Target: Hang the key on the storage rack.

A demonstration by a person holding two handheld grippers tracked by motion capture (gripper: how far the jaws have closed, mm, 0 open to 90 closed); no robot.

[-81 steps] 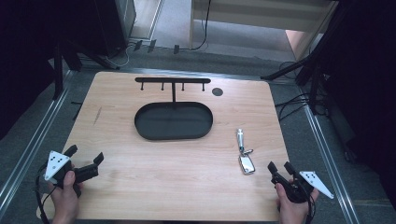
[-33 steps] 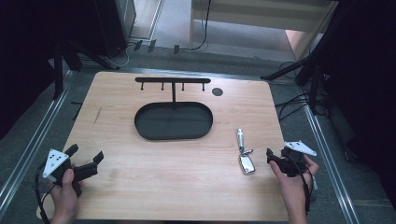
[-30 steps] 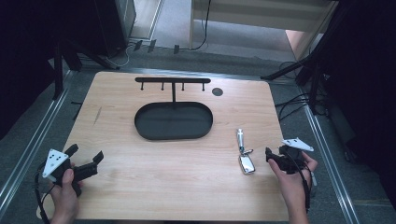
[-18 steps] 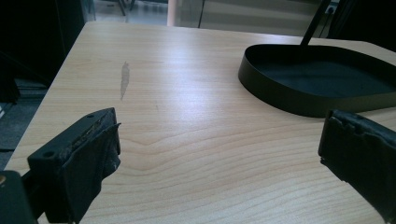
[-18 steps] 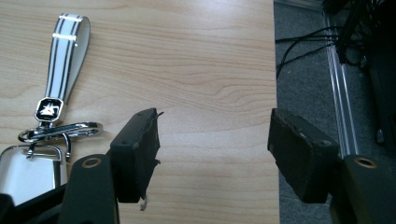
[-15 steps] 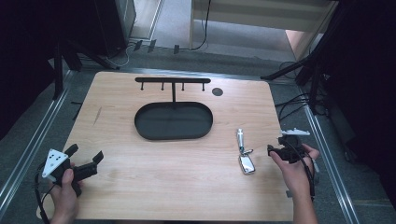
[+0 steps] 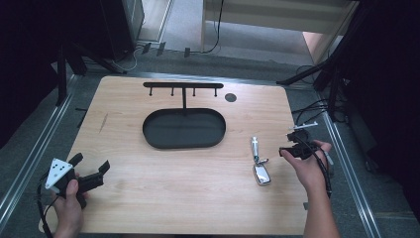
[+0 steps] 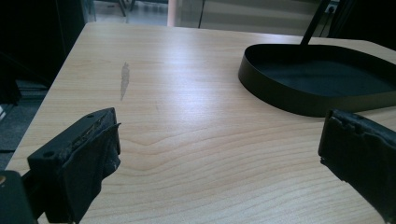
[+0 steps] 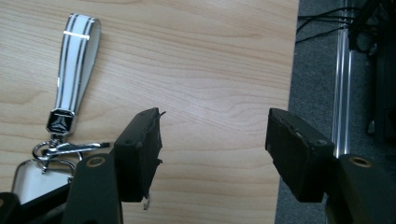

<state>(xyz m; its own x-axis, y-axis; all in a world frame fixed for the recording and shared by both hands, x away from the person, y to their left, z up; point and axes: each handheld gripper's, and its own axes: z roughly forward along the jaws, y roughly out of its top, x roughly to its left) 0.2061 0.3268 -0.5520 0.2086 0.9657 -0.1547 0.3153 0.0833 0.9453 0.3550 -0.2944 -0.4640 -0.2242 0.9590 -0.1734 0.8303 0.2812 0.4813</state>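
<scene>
Wooden table [image 7: 148, 198]: my right gripper [image 9: 215, 149] hovers beside the keychain [image 9: 70, 93], fingers [image 9: 140, 149] spread, empty. Left gripper [image 8: 219, 154] likewise spread, idle.

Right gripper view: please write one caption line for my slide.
Open right gripper above the wooden table, beside a striped keychain with its metal clasp.

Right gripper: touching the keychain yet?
Apart. The right gripper view shows the right gripper open over bare wood, with the keychain off to its side, outside the jaws.
</scene>
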